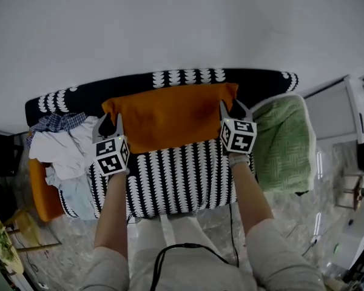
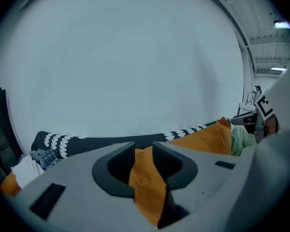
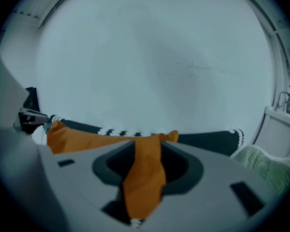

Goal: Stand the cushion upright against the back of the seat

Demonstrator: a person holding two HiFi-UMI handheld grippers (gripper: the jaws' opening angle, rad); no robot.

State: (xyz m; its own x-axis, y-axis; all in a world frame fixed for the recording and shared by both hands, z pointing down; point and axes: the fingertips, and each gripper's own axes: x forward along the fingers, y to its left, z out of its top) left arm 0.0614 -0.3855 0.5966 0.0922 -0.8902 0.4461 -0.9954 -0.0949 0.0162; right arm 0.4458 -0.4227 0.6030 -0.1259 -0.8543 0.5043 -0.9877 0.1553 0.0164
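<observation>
The cushion (image 1: 170, 117) already stands on its long edge, its bottom on the striped seat (image 1: 170, 177) and its face leaning on the seat back (image 1: 188, 76). So the step in hand looks like the letting-go at the end of the job.

The left gripper (image 2: 143, 149) has the cushion's left edge between its jaws. The right gripper (image 3: 148, 146) has the right edge the same way. Both pairs of jaws look parted, the right wider, with the orange cloth lying in the gap rather than pinched.

Next, I'd say, both grippers need to draw back towards the person, evenly and without snagging the cloth. A tug on one side could tip the cushion forward or skew it.

The cushion itself is plain orange, wider than tall, soft and a little slack, with pointed top corners that reach nearly to the top of the back. It sits roughly in the middle of the seat. A heap of clothes (image 1: 64, 147) lies just beside its left end and a green towel (image 1: 282, 141) lies to its right.
</observation>
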